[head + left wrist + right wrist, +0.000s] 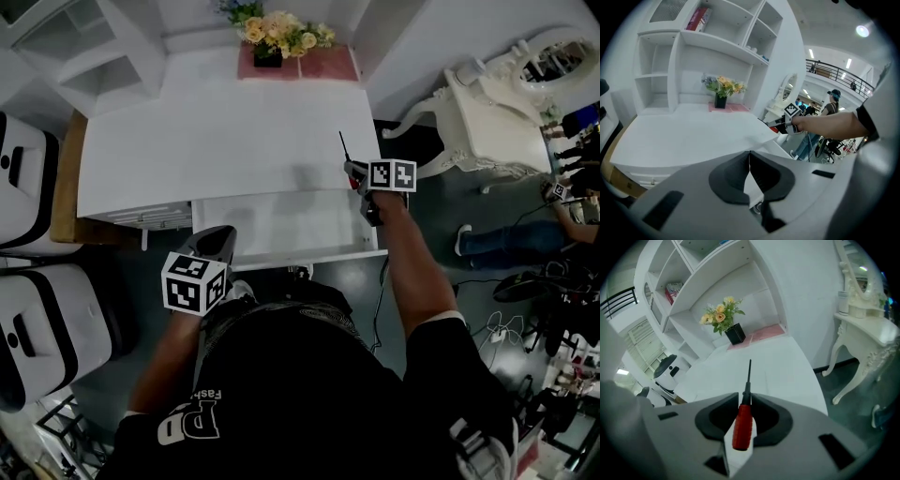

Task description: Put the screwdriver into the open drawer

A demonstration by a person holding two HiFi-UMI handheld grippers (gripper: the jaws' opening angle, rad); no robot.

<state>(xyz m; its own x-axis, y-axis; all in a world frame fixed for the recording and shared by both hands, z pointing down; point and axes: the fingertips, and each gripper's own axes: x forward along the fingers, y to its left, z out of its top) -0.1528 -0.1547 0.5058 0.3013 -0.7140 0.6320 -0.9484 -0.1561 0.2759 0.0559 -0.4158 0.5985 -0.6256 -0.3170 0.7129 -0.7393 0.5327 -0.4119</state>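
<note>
Your right gripper (743,401) clamps the screwdriver (742,425) by its red handle, the shaft pointing over the white desk (216,141) at the open drawer's (281,253) right end. It looks light and stiff, but the smooth handle could pivot, so grip mid-handle. Your left gripper (749,161) is closed and empty.

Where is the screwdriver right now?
The screwdriver sits clamped in the right tongs, at the head view's right, over the right edge of the desk, beside the open drawer.
</note>
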